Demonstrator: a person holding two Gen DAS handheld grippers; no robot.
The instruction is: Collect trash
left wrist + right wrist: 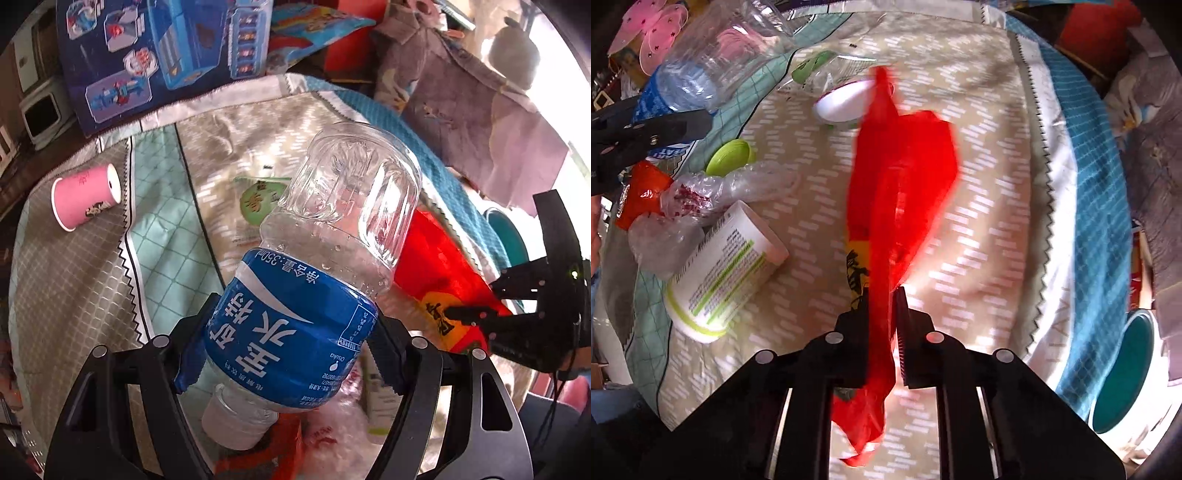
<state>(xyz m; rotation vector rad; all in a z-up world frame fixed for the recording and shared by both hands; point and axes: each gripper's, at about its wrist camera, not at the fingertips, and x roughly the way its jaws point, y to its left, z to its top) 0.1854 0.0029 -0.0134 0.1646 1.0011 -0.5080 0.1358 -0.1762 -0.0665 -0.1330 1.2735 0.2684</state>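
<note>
Red plastic bag (901, 177) hangs clamped in right gripper (882, 317); left gripper (291, 354) clamps bottle (317, 266).

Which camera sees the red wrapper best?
The right wrist view: the red wrapper hangs full length, pinched by the right gripper. The left wrist view shows only part, behind the bottle.

Patchwork quilt (979, 229) covering bed; blue printed toy box (166, 55) and lilac garment (480, 110) beyond its far edge.
</note>
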